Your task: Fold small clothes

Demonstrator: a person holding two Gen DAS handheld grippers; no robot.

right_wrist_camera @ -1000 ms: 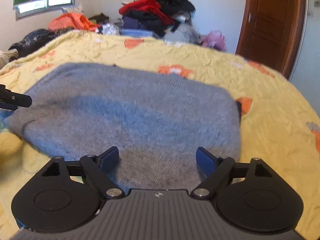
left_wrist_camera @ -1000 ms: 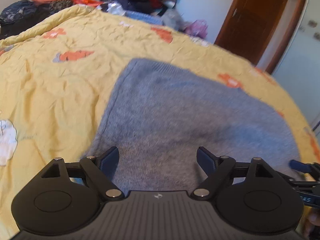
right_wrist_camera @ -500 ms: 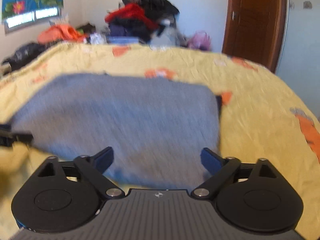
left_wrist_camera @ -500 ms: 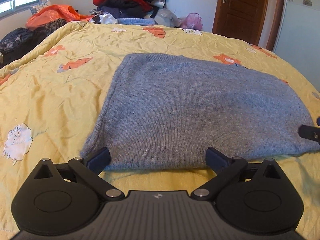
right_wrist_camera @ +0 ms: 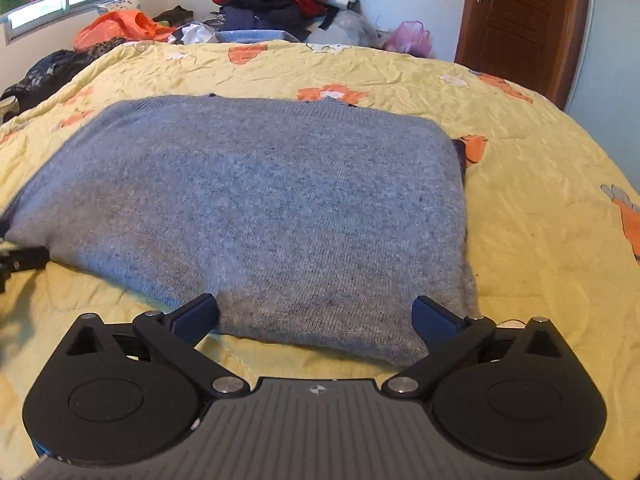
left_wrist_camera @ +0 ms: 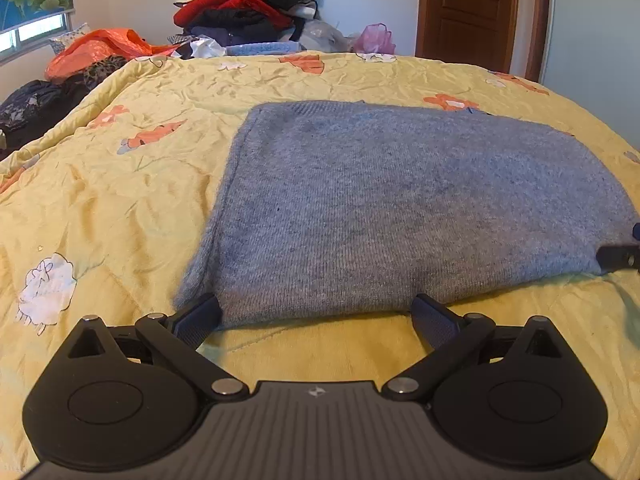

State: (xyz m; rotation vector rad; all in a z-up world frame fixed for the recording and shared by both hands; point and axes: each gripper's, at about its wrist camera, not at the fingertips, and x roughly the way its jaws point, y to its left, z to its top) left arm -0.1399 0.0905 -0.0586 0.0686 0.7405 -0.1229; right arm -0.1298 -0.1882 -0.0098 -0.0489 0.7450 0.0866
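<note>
A grey knitted sweater (left_wrist_camera: 400, 200) lies folded into a flat rectangle on the yellow quilt (left_wrist_camera: 120, 200). My left gripper (left_wrist_camera: 316, 312) is open at the sweater's near left edge, its fingertips just reaching the fold and pressing on nothing. My right gripper (right_wrist_camera: 316, 310) is open too, over the near right corner of the sweater (right_wrist_camera: 260, 208), with only cloth lying below the gap. A dark finger (left_wrist_camera: 616, 258) of the right gripper shows at the right border of the left wrist view.
The flowered quilt (right_wrist_camera: 540, 200) spreads wide on both sides of the sweater. Beyond the far edge rises a pile of red and dark clothes (left_wrist_camera: 244, 4) with an orange bag (left_wrist_camera: 100, 48). A brown door (left_wrist_camera: 468, 8) stands at the back right.
Both grippers have spread their jaws wider and drawn back, so the fingertips sit at the sweater's near edge instead of over it. The left view has rolled level.
</note>
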